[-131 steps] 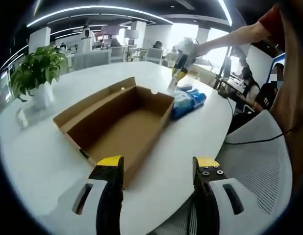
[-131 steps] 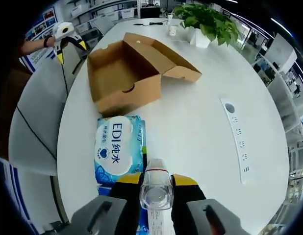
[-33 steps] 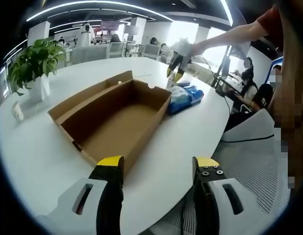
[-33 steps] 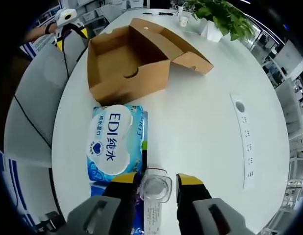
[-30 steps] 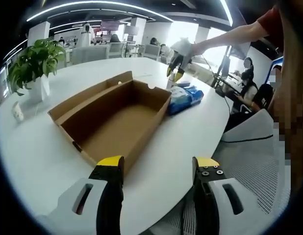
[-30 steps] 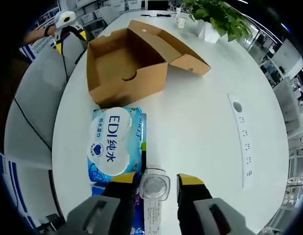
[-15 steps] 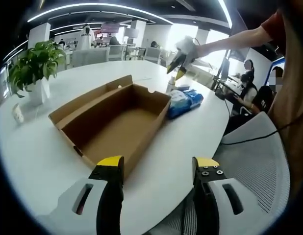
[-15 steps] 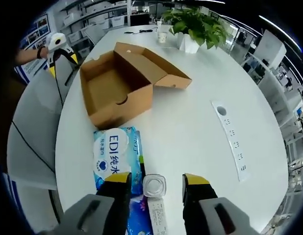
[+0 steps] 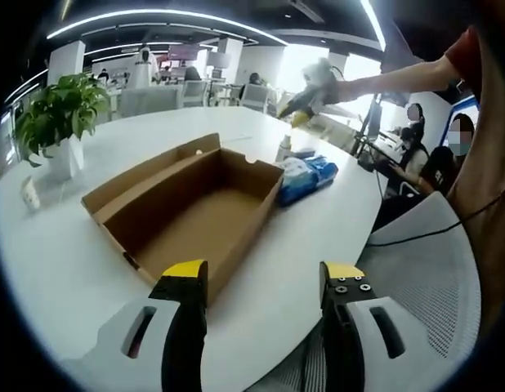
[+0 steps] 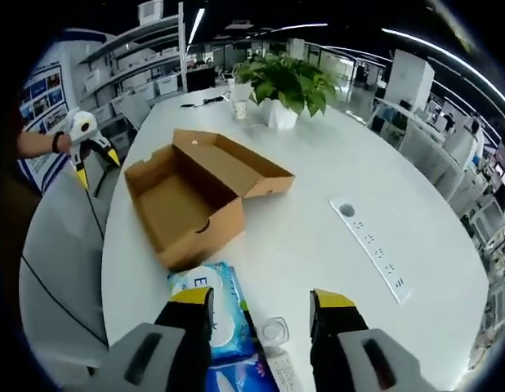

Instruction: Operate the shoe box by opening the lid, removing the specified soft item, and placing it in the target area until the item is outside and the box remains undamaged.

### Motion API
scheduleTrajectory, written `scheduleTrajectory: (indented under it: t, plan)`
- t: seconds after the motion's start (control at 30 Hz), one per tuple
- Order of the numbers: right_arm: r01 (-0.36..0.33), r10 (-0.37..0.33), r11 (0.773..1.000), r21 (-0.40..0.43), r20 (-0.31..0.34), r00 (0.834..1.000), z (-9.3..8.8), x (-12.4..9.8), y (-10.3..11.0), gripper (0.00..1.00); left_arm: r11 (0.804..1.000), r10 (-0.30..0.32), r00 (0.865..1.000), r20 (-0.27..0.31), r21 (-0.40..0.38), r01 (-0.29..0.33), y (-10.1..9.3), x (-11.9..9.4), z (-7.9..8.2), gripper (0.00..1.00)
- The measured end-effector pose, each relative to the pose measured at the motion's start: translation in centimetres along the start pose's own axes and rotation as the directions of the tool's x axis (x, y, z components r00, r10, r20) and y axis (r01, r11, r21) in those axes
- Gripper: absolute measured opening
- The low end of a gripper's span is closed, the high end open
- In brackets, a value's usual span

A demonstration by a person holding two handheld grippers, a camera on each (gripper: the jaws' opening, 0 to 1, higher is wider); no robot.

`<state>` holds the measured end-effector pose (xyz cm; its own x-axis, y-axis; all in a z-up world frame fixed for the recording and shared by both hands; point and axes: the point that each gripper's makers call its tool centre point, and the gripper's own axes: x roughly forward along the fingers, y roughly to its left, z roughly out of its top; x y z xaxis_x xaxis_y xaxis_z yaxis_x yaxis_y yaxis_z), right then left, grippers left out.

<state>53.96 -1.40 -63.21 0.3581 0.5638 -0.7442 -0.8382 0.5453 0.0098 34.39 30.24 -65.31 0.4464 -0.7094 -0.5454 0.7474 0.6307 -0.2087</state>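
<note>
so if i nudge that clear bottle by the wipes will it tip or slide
The bottle stands upright on the smooth white table and looks clear and perhaps near empty, so it is probably light. It is tall for its base, so a push near the cap would likely tip it; once down it may roll. A low push might slide it against the wipes.

In the left gripper view the right gripper [image 9: 306, 102], raised far ahead beyond the cardboard box [image 9: 187, 214], is smeared by motion blur, so how its jaws stand cannot be told. In the right gripper view the clear bottle [image 10: 276, 333] between the jaws and the blue wipes pack [image 10: 221, 322] beside it are cut off at the bottom edge.
</note>
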Motion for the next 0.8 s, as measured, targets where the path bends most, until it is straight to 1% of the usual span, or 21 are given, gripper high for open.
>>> scheduleTrajectory:
  t: [0.03,0.1,0.17,0.27,0.3,0.4,0.53,0.63,0.67,0.7,0.8]
  plan:
    - [0.003,-0.004,1.000,0.024,0.036,0.999,0.6,-0.2,0.2,0.46,1.000,0.003,1.000,0.004,-0.001,-0.003,0.0,0.0,0.1,0.54]
    - [0.007,-0.012,0.998,0.060,0.077,0.997,1.2,-0.5,0.7,0.46,1.000,0.003,1.000,0.013,-0.005,-0.003,-0.1,0.0,0.3,0.55]
    - [0.000,-0.009,0.997,0.080,0.110,0.994,1.6,-0.7,1.5,0.47,1.000,0.004,1.000,0.017,-0.005,-0.004,-0.1,0.0,0.4,0.55]
    - [0.014,-0.028,0.995,0.097,0.153,0.988,2.0,-0.8,1.8,0.49,1.000,0.002,1.000,0.024,-0.011,-0.002,-0.3,0.0,0.5,0.55]
    - [0.013,-0.035,0.993,0.118,0.185,0.982,2.5,-0.9,2.1,0.51,1.000,0.002,1.000,0.025,-0.013,-0.002,-0.3,0.0,0.5,0.55]
    - [0.008,-0.043,0.990,0.144,0.237,0.971,3.3,-1.2,3.2,0.54,1.000,0.004,1.000,0.028,-0.013,-0.003,-0.4,-0.1,0.5,0.55]
    - [0.001,-0.045,0.987,0.159,0.272,0.961,3.8,-1.1,4.6,0.55,1.000,0.012,0.999,0.040,-0.023,-0.011,-0.2,-0.2,0.8,0.55]
    - [0.003,-0.051,0.988,0.157,0.303,0.952,4.2,-0.7,6.0,0.59,0.999,0.016,0.999,0.047,-0.030,-0.015,-0.2,-0.2,0.9,0.55]
    - [-0.006,-0.046,0.987,0.163,0.316,0.948,4.3,-0.6,6.1,0.59,0.999,0.018,0.999,0.048,-0.029,-0.017,-0.2,-0.2,0.9,0.55]
    - [-0.015,-0.042,0.986,0.168,0.328,0.944,4.4,-0.5,6.8,0.60,0.999,0.018,0.999,0.048,-0.029,-0.016,-0.2,-0.2,0.9,0.55]
    - [-0.029,-0.034,0.984,0.176,0.341,0.939,4.5,-0.2,7.9,0.60,0.999,0.019,0.999,0.051,-0.031,-0.018,-0.2,-0.1,1.0,0.55]
